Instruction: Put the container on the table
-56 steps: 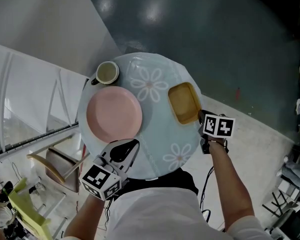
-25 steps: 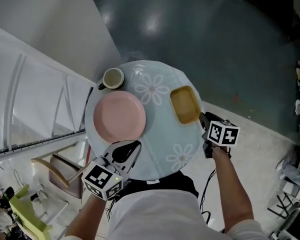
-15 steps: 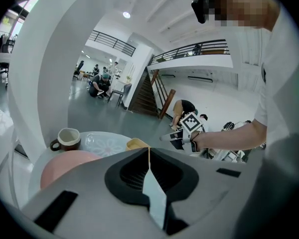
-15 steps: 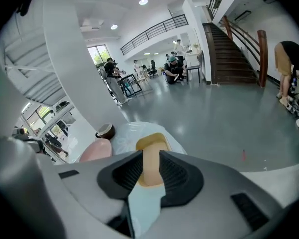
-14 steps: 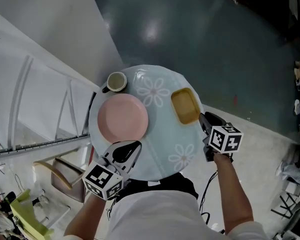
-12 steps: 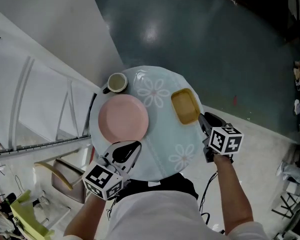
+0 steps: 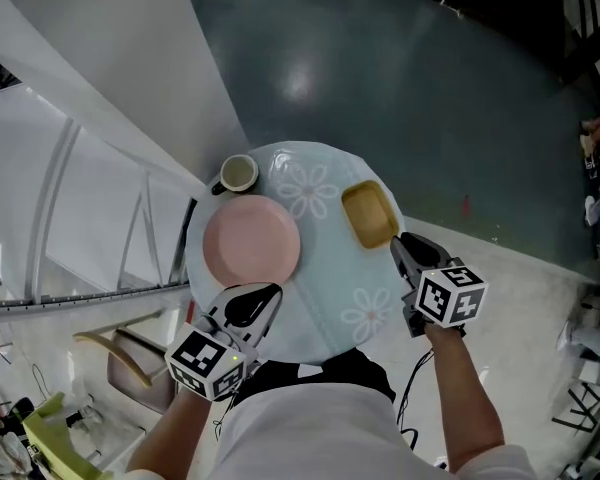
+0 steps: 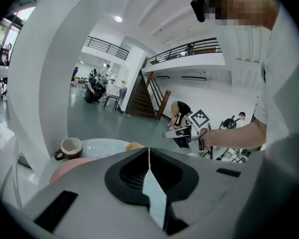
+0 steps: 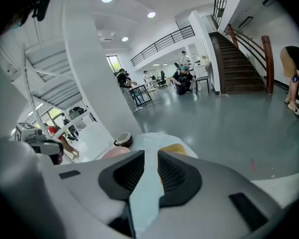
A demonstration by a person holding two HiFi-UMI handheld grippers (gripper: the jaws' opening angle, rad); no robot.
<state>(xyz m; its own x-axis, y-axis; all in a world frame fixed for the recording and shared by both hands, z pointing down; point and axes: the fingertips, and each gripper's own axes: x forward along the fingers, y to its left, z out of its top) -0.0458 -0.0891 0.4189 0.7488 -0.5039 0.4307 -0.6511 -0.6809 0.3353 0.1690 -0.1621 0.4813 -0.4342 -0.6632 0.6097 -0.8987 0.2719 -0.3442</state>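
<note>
The yellow container (image 7: 370, 215) rests flat on the right side of the round, flower-patterned table (image 7: 330, 283). It also shows as a yellow edge in the right gripper view (image 9: 175, 149). My right gripper (image 7: 397, 243) hovers just off the container's near corner, apart from it, jaws slightly open and empty (image 9: 150, 156). My left gripper (image 7: 268, 293) is shut with nothing in it (image 8: 149, 151), over the table's near edge below the pink plate (image 7: 251, 246). A cup (image 7: 239, 174) stands behind the plate.
A white slanted partition (image 7: 110, 118) runs along the table's left. A chair (image 7: 130, 353) stands at the lower left on the pale floor. Dark grey floor (image 7: 400, 78) stretches beyond the table. A staircase (image 9: 244, 59) and distant people lie far off.
The table now looks smaller and farther down the view. My right gripper has drawn back a little from the container's corner. The left gripper has held its place, shut.
</note>
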